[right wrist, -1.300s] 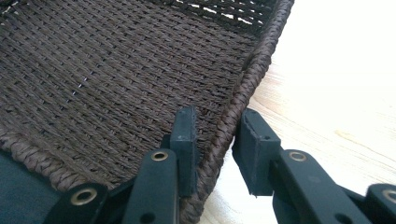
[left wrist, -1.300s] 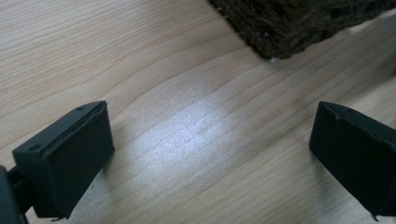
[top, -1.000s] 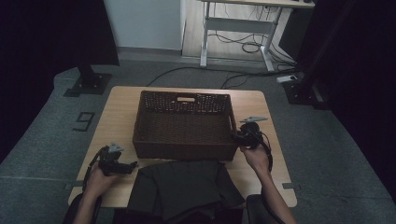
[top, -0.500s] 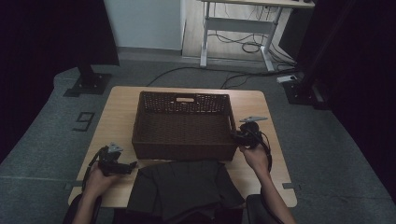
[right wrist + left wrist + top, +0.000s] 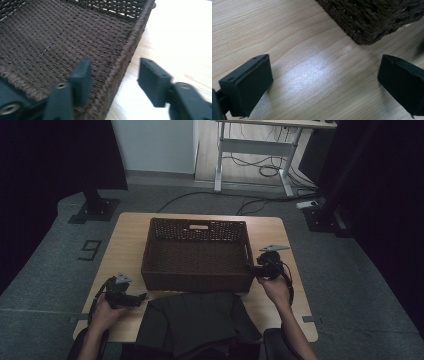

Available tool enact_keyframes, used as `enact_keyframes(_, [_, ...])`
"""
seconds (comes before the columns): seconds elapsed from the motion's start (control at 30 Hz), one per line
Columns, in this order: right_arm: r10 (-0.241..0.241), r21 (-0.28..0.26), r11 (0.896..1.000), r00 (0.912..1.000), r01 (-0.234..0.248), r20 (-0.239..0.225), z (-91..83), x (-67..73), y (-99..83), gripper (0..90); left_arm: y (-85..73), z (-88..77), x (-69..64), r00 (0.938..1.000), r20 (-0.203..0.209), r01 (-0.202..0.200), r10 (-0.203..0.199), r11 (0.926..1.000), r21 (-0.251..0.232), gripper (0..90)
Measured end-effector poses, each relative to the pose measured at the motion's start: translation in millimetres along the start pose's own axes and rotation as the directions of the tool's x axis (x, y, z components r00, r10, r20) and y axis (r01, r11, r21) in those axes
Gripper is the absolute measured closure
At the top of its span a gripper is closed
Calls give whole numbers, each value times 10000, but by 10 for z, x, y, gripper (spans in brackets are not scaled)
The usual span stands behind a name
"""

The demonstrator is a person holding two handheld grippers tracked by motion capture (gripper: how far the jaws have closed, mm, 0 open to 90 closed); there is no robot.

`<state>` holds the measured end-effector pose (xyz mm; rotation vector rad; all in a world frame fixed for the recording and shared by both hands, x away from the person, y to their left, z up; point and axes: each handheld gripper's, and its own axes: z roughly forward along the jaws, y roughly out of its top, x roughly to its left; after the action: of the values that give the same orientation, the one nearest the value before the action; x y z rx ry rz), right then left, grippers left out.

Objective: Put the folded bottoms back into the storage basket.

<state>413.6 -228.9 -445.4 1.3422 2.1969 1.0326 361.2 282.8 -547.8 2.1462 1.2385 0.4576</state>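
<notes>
High view has a dark cloth [image 5: 192,320] nearest, draped over the table's [image 5: 130,235] near edge between the two hands. Just beyond it sits the brown woven basket [image 5: 197,255], its long axis running across the table, handle cut-out on the far wall. The right gripper [image 5: 257,268] straddles the basket's right rim, jaws just opened and clear of the wall. The left gripper [image 5: 142,297] lies level near the basket's front left corner, jaws wide apart over bare wood.
</notes>
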Motion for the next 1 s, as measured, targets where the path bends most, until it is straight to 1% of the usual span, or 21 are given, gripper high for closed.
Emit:
enact_keyframes(0.03, [-62, -47, 10000, 10000, 62, -31, -9, -13, -1, 341, 0, 0, 0, 10000, 0, 1, -1, 10000, 1, 0])
enact_keyframes(0.07, [-62, -47, 10000, 10000, 62, -31, -9, -13, -1, 341, 0, 0, 0, 10000, 0, 0, 0, 10000, 0, 0])
enact_keyframes(0.1, [-76, -150, 9999, 10000, 76, 38, -21, -21, -3, 297, 0, 0, 0, 10000, 1, -3, 3, 10000, 5, 0])
enact_keyframes(0.13, [-114, -236, 9997, 9999, 116, 93, -45, -43, -8, 232, 0, -1, 1, 10000, 4, -10, 10, 10000, 8, 0])
enact_keyframes(0.2, [-111, -310, 9995, 9999, 113, 71, -76, -64, -17, 186, 0, 0, 0, 10000, 3, -9, 9, 10000, 7, 0])
enact_keyframes(0.3, [-41, -492, 9988, 9999, 45, 93, -135, -101, -44, 138, -4, -4, 2, 10000, 3, -18, 18, 10000, 12, 0])
enact_keyframes(0.37, [-34, -550, 9985, 9999, 39, 95, -155, -110, -57, 134, -5, -5, 3, 10000, 3, -17, 17, 10000, 10, 0])
enact_keyframes(0.4, [-107, -455, 9989, 9999, 106, -29, -197, -136, -82, 133, -7, -6, 3, 10000, -10, -3, 3, 10000, 3, 0])
enact_keyframes(0.43, [-101, -479, 9988, 9999, 95, -117, -218, -150, -98, 129, -7, -6, 3, 10000, -11, -2, 2, 10000, 4, 0])
enact_keyframes(0.47, [-101, -479, 9988, 9999, 95, -117, -218, -150, -98, 129, -7, -6, 3, 10000, -11, -2, 2, 10000, 4, 0])
enact_keyframes(0.5, [-72, -614, 9981, 9999, 66, -96, -257, -174, -135, 79, -7, -6, 3, 10000, -13, 0, 0, 10000, 2, 0])
enact_keyframes(0.57, [-78, -772, 9970, 9999, 85, 92, -289, -195, -176, 19, -7, -6, 3, 10000, -13, 1, -1, 10000, 1, 0])
enact_keyframes(0.63, [-180, -723, 9972, 9996, 196, 218, -313, -212, -216, 0, -7, -6, 3, 10000, -12, 1, -1, 10000, 0, 0])
enact_keyframes(0.7, [-488, -634, 9966, 9976, 519, 495, -324, -214, -264, 0, -6, -7, 4, 10000, -9, -2, 2, 10000, 18, 0])
enact_keyframes(0.77, [-698, -586, 9956, 9959, 731, 574, -327, -212, -317, 0, -6, -7, 4, 10000, -9, -2, 2, 10000, 16, 0])
enact_keyframes(0.83, [-695, -517, 9960, 9959, 725, 577, -325, -210, -344, 0, -6, -7, 4, 10000, -10, -2, 2, 10000, 16, 0])
enact_keyframes(0.87, [-573, -354, 9976, 9973, 589, 450, -308, -212, -406, 0, -6, -7, 4, 10000, -10, 0, 0, 10000, 15, 0])
enact_keyframes(0.93, [-539, -344, 9979, 9977, 554, 422, -298, -215, -429, 0, -6, -8, 4, 10000, -7, 0, 0, 10000, 19, 0])
enact_keyframes(1.0, [-417, -165, 9990, 9985, 423, 361, -242, -224, -520, 0, -6, -8, 4, 10000, -10, 0, 0, 10000, 19, 0])
